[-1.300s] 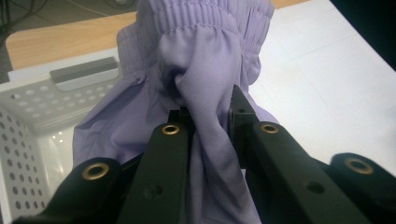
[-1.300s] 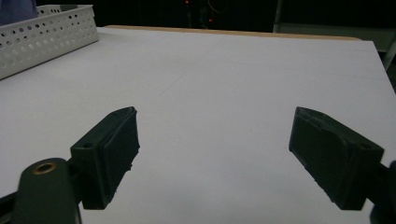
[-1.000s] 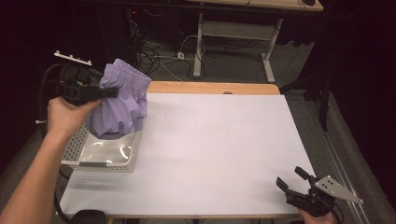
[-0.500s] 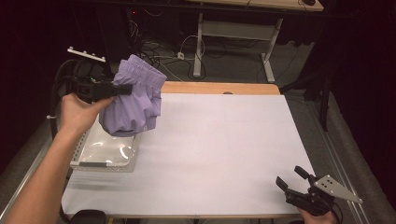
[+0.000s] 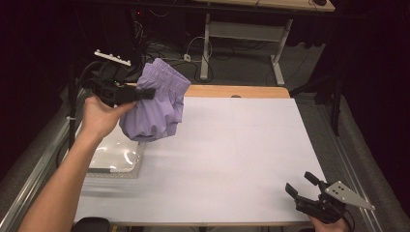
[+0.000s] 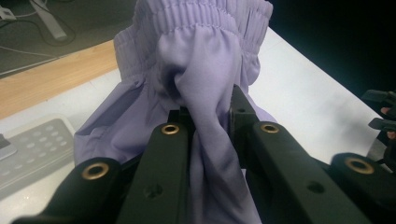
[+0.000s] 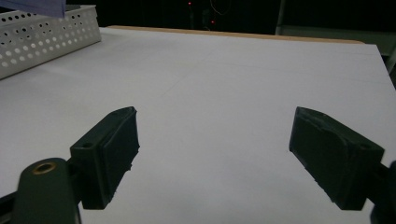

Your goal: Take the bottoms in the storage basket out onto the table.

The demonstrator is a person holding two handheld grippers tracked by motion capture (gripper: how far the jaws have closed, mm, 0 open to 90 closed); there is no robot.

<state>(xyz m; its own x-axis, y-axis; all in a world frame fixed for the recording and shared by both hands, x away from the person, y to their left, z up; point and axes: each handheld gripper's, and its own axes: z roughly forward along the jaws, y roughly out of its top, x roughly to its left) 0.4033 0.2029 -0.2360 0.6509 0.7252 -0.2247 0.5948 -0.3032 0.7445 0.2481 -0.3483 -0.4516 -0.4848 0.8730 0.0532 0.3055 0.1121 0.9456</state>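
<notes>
Lilac elastic-waisted fabric shorts (image 5: 157,104) hang clamped in the left gripper (image 5: 145,93) above a white perforated tray (image 5: 116,157); right gripper (image 5: 303,186) (jaws apart) rests near the white table's (image 5: 232,145) corner.

1. The surface (image 5: 232,159) spreads across the middle of the high view, with a floor of cables and a desk frame (image 5: 241,38) behind its far edge.
2. A perforated tray (image 5: 113,159) sits on the surface's left edge, toward the near side.
3. The garment (image 5: 157,104) hangs in the air above the tray's far end — off the surface, over its far-left corner.
4. The left claw (image 5: 147,93) is just left of the garment, pinching a fold of it.
5. The right claw (image 5: 302,186) rests at the near-right corner, well apart from the tray and garment — jaws spread toward the far-left.
</notes>
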